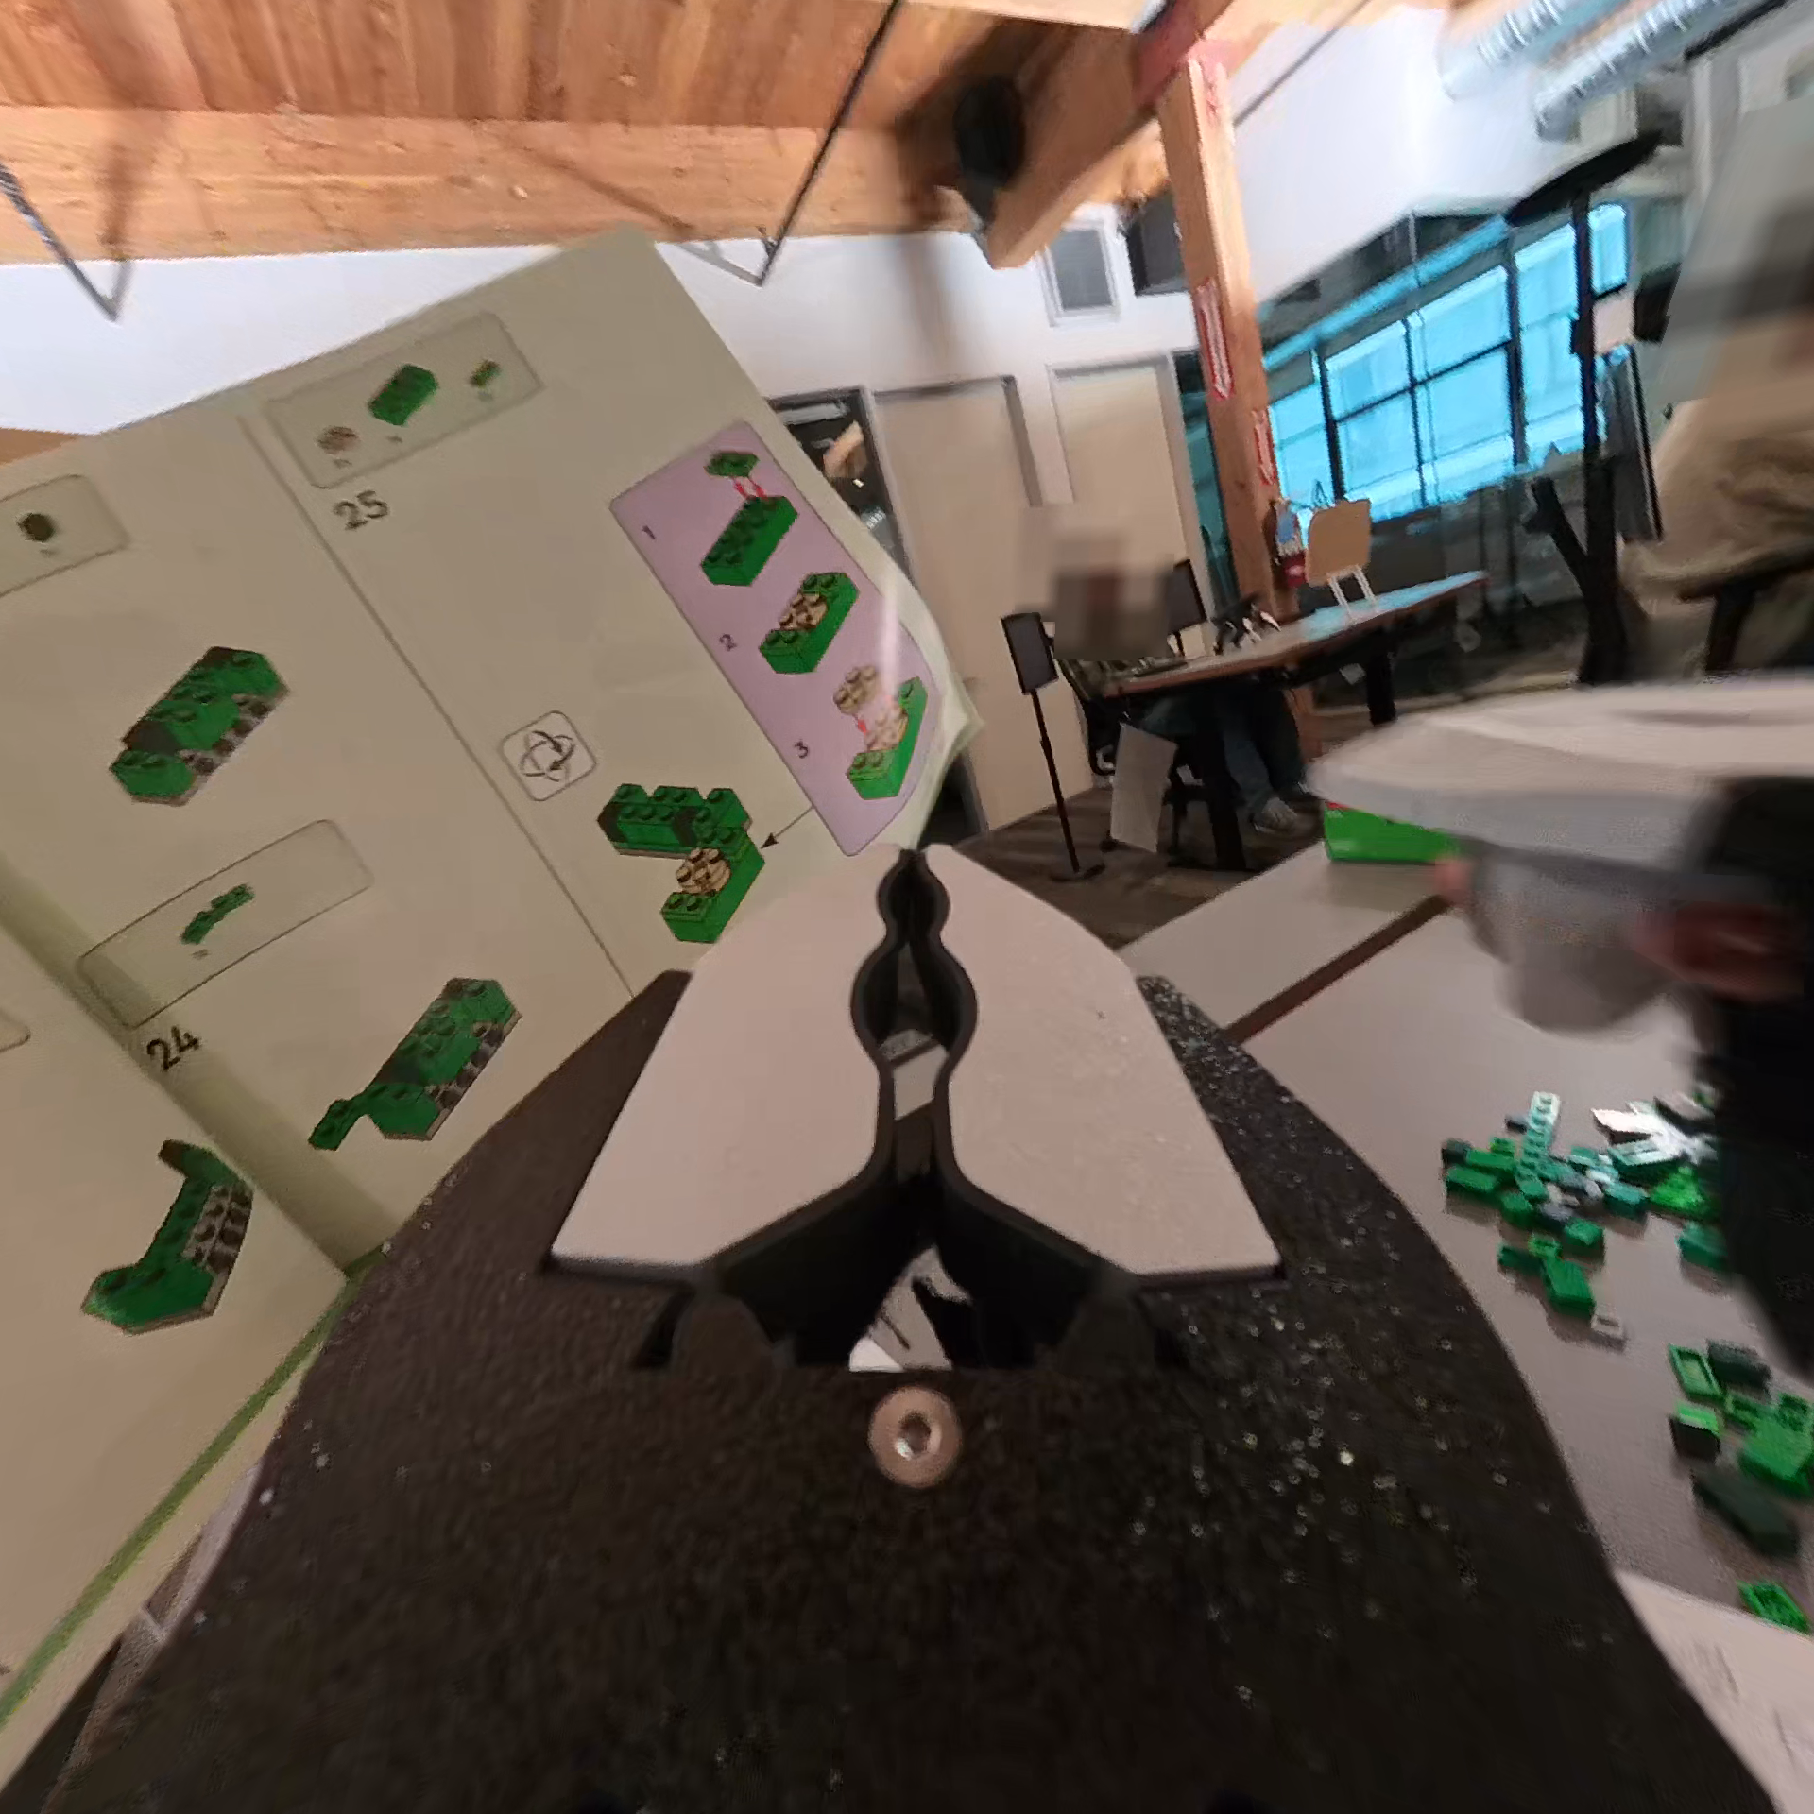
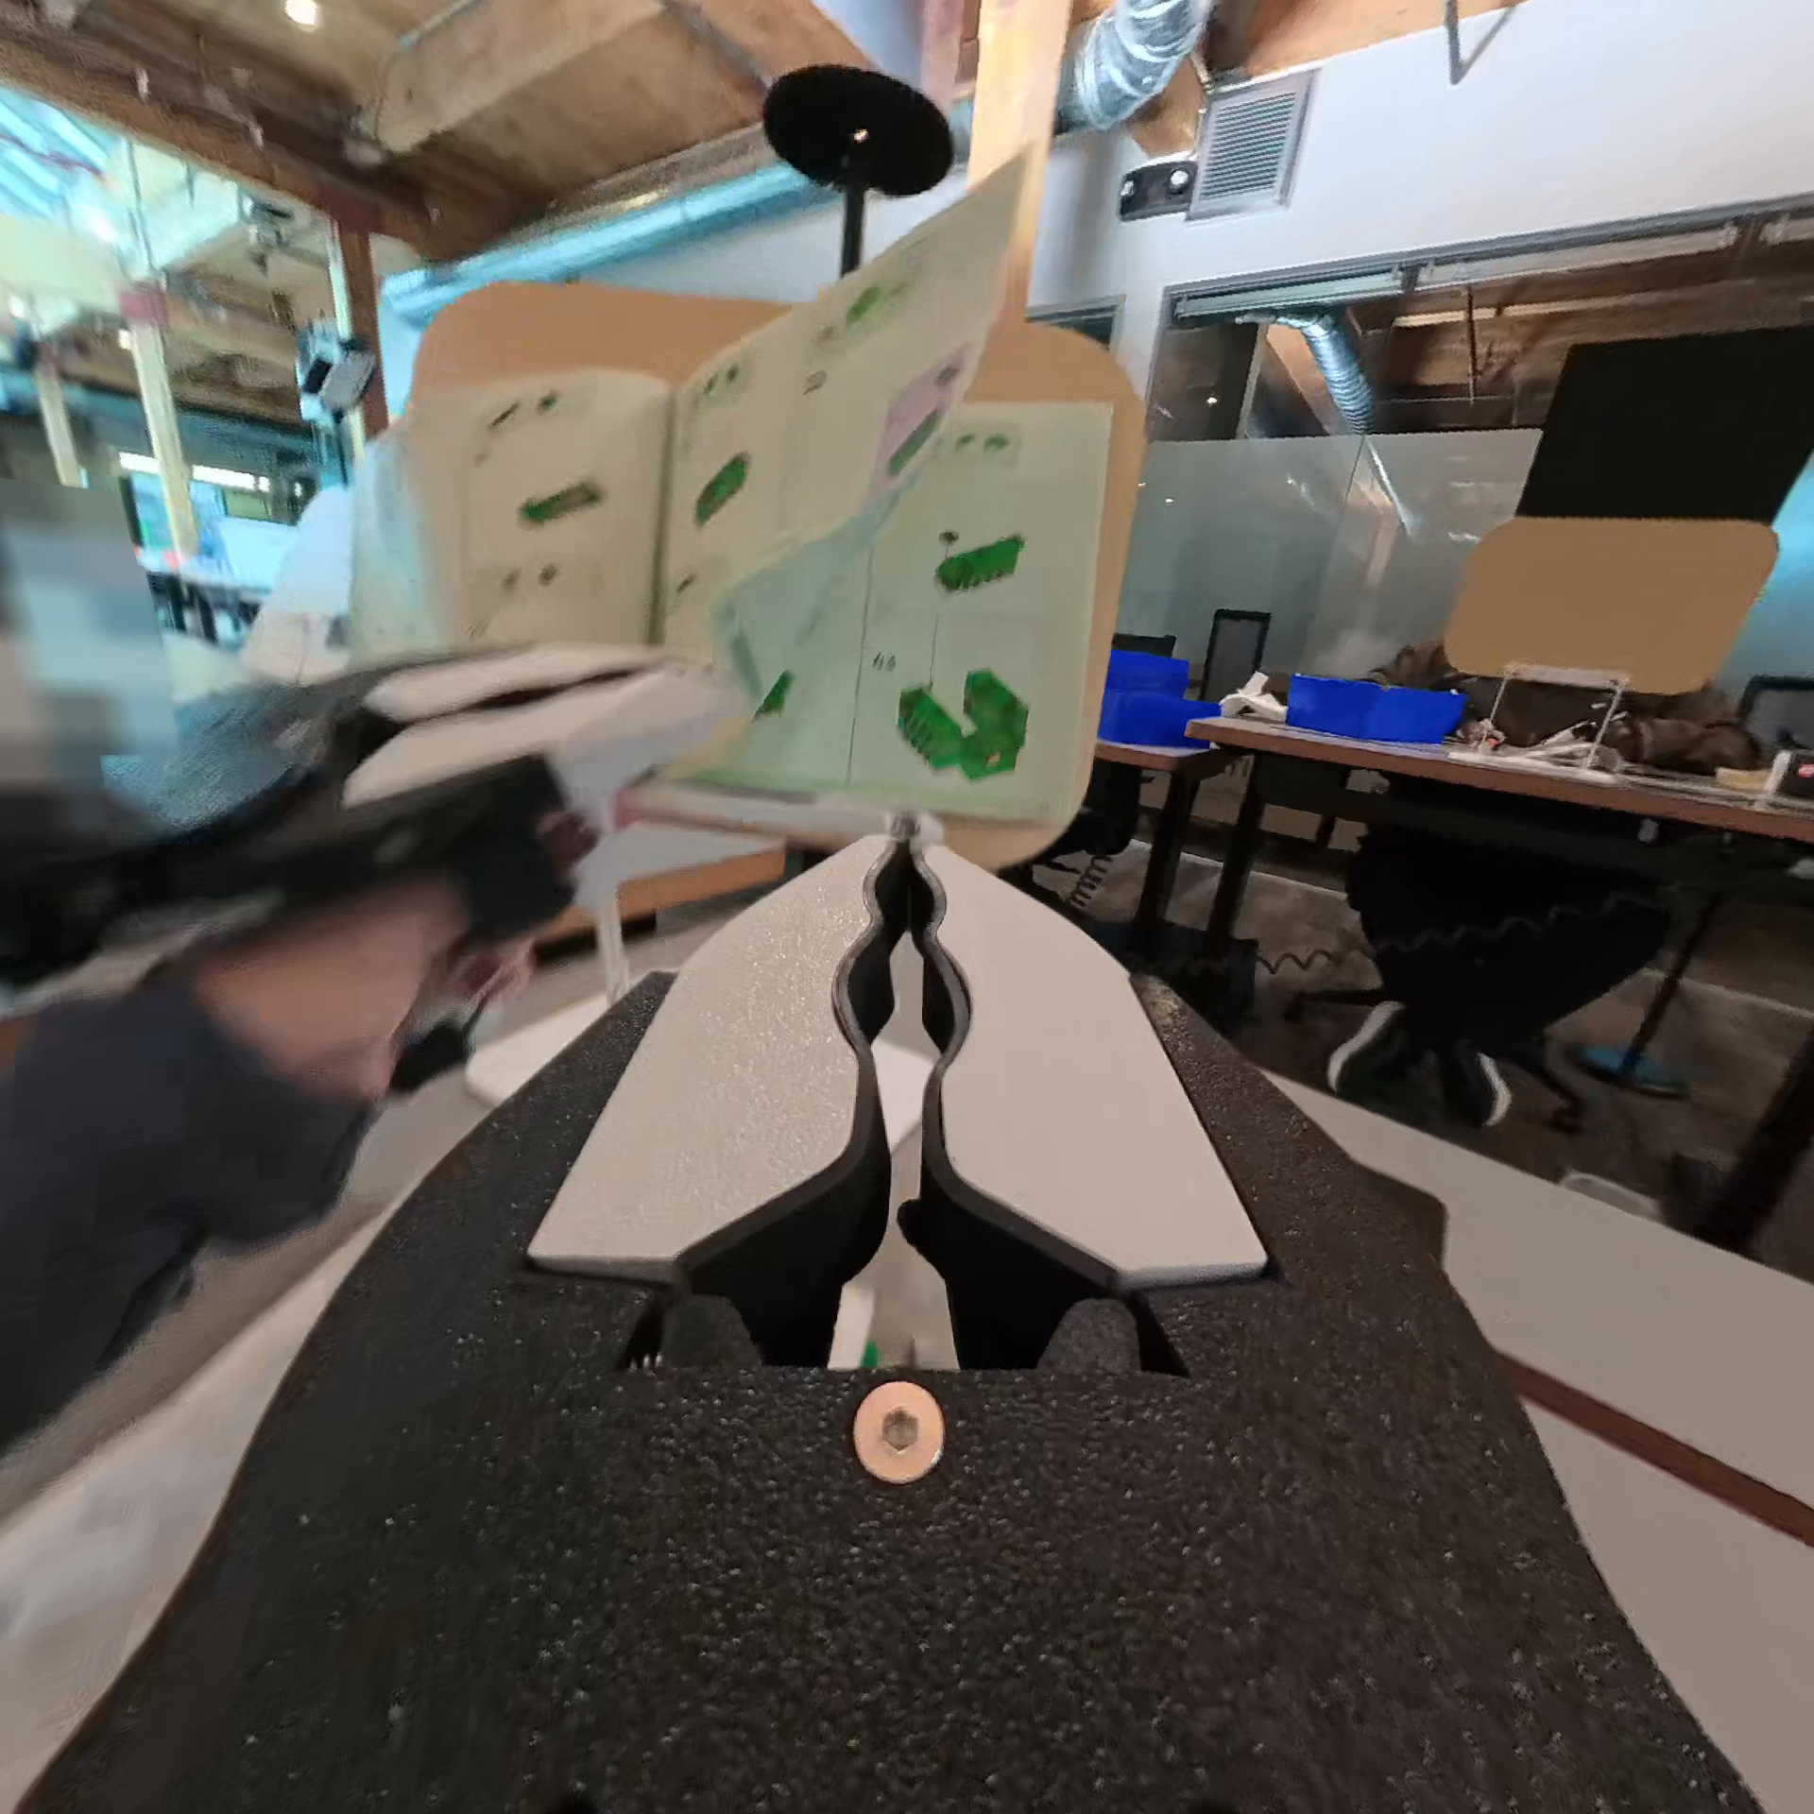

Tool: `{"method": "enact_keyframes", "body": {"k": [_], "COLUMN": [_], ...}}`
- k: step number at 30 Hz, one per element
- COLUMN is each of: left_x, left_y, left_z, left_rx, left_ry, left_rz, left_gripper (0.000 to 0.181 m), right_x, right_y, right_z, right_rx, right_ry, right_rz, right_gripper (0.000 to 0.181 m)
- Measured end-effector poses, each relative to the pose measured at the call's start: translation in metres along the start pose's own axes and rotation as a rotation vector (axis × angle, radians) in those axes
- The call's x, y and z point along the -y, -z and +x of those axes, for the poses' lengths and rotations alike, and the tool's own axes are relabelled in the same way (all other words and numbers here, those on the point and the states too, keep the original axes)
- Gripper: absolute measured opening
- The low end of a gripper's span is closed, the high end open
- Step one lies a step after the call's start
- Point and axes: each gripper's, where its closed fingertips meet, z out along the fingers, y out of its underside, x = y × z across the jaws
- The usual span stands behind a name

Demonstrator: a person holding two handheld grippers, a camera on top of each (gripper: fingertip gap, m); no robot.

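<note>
Left gripper (image 1: pixel 915 864), jaws clenched, pinches the page (image 1: pixel 687 550) of the propped booklet (image 2: pixel 550 510). Right gripper (image 2: pixel 898 864), jaws closed, grips nothing visible. Bricks (image 1: pixel 1580 1207) lie near the table's (image 1: pixel 1423 1129) right edge.

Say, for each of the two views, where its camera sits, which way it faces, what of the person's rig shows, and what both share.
Left wrist view: behind the left tongs, facing the instruction booklet; right tongs blur at right, green bricks below.
Right wrist view: behind the right tongs, facing the booklet on its stand; left tongs and a hand at left.
Shared: the booklet, each other's tongs.
</note>
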Motion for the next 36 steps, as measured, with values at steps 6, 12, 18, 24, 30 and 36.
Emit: {"method": "enact_keyframes", "body": {"k": [6, 12, 18, 24, 30, 36], "left_x": [-0.001, 0.003, -0.003, 0.002, -0.001, -0.007], "left_y": [0.006, 0.008, 0.008, 0.016, 0.021, 0.023], "left_z": [0.004, -0.006, -0.005, 0.005, 0.009, 0.003], "left_rx": [-0.110, -0.089, -0.135, -0.244, -0.292, -0.280], "left_ry": [0.017, 0.103, 0.183, 0.263, 0.316, 0.369], "left_rz": [-0.080, -0.073, -0.106, -0.205, -0.282, -0.297], "left_gripper": [0.000, 0.006, 0.035, 0.048, 0.047, 0.039], "right_x": [0.009, -0.006, -0.014, -0.012, -0.008, -0.005], "right_y": [-0.090, -0.119, -0.127, -0.126, -0.124, -0.123], "right_z": [0.008, -0.003, -0.014, -0.018, -0.012, -0.012], "right_rx": [0.090, 0.151, 0.202, 0.220, 0.196, 0.211], "right_ry": [-0.255, -0.253, -0.189, -0.172, -0.163, -0.172], "right_rz": [0.076, 0.110, 0.092, 0.124, 0.140, 0.149], "right_gripper": [0.000, 0.000, 0.000, 0.000, 0.000, 0.000]}}
